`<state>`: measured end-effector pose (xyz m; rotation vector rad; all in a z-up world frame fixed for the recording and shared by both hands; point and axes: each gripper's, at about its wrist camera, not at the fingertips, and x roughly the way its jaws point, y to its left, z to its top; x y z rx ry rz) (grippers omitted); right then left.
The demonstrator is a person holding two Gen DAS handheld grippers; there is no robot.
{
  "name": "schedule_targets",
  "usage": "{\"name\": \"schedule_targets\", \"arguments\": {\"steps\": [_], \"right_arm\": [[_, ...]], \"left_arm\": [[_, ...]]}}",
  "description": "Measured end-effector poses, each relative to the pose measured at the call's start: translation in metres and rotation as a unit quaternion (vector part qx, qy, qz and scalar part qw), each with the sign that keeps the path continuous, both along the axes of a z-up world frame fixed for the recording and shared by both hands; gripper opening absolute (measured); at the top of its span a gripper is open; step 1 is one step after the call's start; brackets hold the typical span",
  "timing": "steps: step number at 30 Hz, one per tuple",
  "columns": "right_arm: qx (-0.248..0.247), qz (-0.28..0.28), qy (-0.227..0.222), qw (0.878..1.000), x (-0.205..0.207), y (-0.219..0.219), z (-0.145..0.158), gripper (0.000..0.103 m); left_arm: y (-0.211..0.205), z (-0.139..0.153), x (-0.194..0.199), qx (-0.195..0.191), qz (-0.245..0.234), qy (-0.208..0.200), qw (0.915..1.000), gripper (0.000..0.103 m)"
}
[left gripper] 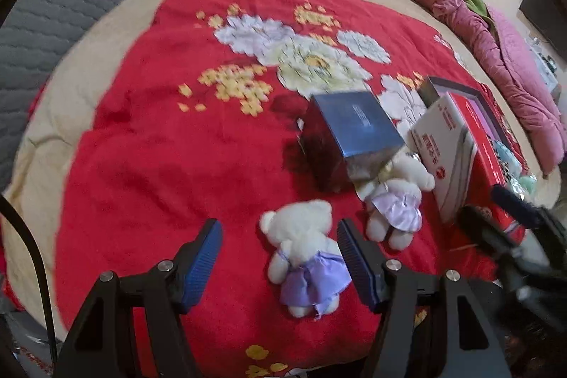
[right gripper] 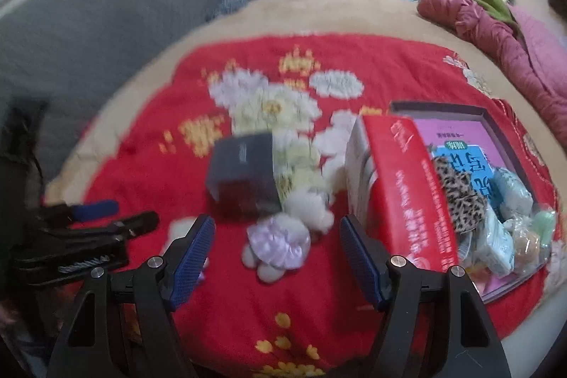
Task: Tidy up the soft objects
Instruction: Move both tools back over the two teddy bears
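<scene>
Two white teddy bears in lilac dresses lie on the red flowered blanket [left gripper: 159,165]. In the left wrist view the nearer bear [left gripper: 301,250] lies face down between the fingers of my left gripper [left gripper: 280,254], which is open, its pads clear of the bear. The second bear [left gripper: 393,208] lies against a shiny blue box [left gripper: 354,133]. In the right wrist view my right gripper [right gripper: 276,254] is open above that second bear [right gripper: 283,236], not touching it. My left gripper [right gripper: 117,215] shows at the left. The first bear [right gripper: 180,229] is mostly hidden behind a finger.
A red and white carton [right gripper: 400,193] stands on its side next to a dark-framed tray [right gripper: 496,116] that holds a leopard-print cloth [right gripper: 457,197] and several pale soft items. Pink quilts [left gripper: 496,59] are piled at the right. A grey padded headboard [left gripper: 71,6] is at the left.
</scene>
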<state>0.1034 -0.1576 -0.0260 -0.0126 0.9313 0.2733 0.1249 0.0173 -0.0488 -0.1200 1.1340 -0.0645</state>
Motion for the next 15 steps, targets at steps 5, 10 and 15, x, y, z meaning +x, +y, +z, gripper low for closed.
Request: {"name": "schedule_targets", "arguments": {"steps": [5,10,15], "right_arm": [[-0.042,0.002,0.026,0.999,0.002,0.007,-0.025,0.074],[-0.045,-0.002,0.049,0.998,0.009,0.007,-0.042,0.074],[-0.072,-0.003,0.056,0.996,0.019,0.016,-0.056,0.074]], "left_arm": [[-0.005,-0.03,0.005,-0.03,-0.005,0.039,0.9988,0.066],[-0.008,-0.051,0.012,-0.033,-0.007,0.062,0.9975,0.066],[0.005,-0.061,0.019,-0.068,0.0,0.072,0.9951,0.068]]}}
